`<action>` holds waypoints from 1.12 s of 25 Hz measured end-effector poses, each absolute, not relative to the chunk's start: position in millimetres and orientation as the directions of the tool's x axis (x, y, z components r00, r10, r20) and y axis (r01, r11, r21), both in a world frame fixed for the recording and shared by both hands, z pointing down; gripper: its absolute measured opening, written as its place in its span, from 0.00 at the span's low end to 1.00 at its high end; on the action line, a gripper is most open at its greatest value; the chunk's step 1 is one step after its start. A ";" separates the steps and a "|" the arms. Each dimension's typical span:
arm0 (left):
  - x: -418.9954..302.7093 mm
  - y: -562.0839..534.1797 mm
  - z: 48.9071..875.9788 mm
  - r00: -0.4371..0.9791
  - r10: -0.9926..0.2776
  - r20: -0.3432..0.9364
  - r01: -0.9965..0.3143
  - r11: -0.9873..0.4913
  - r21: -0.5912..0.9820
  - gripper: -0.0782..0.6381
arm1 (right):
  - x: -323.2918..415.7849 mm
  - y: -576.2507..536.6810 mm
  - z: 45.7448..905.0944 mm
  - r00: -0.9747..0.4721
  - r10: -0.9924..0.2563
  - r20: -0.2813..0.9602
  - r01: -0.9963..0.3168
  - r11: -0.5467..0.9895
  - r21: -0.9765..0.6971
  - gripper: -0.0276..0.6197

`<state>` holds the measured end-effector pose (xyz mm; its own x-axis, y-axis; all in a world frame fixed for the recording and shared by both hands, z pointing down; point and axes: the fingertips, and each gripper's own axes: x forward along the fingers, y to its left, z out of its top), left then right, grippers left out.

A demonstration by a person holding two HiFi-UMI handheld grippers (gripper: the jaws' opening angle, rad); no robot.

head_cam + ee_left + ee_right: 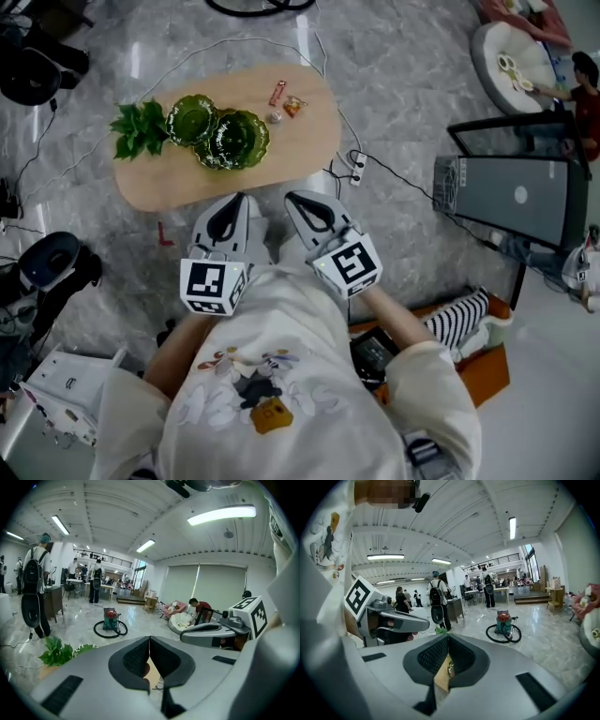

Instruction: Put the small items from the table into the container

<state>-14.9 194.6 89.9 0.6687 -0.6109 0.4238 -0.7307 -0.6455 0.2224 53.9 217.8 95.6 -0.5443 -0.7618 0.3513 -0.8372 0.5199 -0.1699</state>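
Observation:
A pale wooden oval table (178, 190) carries two green glass bowls (231, 139) beside a leafy plant (139, 129). To their right lie a red candy (277, 92), an orange wrapper (294, 106) and a small silver piece (274, 117). My left gripper (234, 199) and right gripper (298, 197) are held side by side close to the body, just short of the table's near edge, pointing at it. In the left gripper view the left gripper (149, 641) has its jaws touching, with nothing held. The right gripper (448, 641) is shut and empty too.
Cables and a power strip (356, 167) lie on the marble floor right of the table. A dark grey machine (516, 192) stands at the right, an orange box (478, 361) near the person's right side. A red vacuum (111, 618) and several standing people are farther off.

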 end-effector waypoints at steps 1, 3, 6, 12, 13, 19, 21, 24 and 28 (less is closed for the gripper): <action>-16.3 183.2 92.6 0.668 -0.609 0.427 -0.730 -0.646 0.222 0.12 | 54.1 206.8 98.5 -0.537 -0.763 0.359 -0.841 0.515 -0.165 0.05; -18.2 164.2 100.0 0.663 -0.606 0.438 -0.735 -0.639 0.228 0.12 | 53.5 185.8 101.5 -0.533 -0.767 0.358 -0.843 0.516 -0.151 0.05; -15.9 144.9 112.8 0.651 -0.608 0.454 -0.745 -0.628 0.226 0.12 | 55.2 163.3 111.2 -0.534 -0.765 0.360 -0.843 0.517 -0.149 0.05; -2.1 121.7 150.4 0.590 -0.629 0.507 -0.792 -0.572 0.212 0.12 | 66.1 130.6 140.8 -0.547 -0.759 0.353 -0.834 0.529 -0.155 0.05; -0.5 120.6 157.5 0.582 -0.629 0.515 -0.798 -0.564 0.213 0.12 | 67.0 127.2 146.6 -0.548 -0.759 0.352 -0.833 0.530 -0.156 0.05; 11.7 126.6 192.2 0.545 -0.648 0.532 -0.825 -0.529 0.200 0.12 | 72.2 123.8 187.9 -0.561 -0.747 0.357 -0.827 0.528 -0.195 0.05; 15.7 126.0 203.3 0.532 -0.658 0.533 -0.835 -0.512 0.201 0.12 | 76.1 120.9 204.2 -0.555 -0.745 0.369 -0.830 0.523 -0.194 0.05; 20.3 121.1 223.9 0.517 -0.664 0.541 -0.845 -0.496 0.199 0.12 | 84.9 111.2 228.6 -0.534 -0.752 0.387 -0.843 0.503 -0.188 0.05; 23.1 109.7 247.7 0.492 -0.687 0.534 -0.862 -0.469 0.191 0.12 | 93.7 101.0 259.2 -0.526 -0.750 0.400 -0.848 0.498 -0.181 0.05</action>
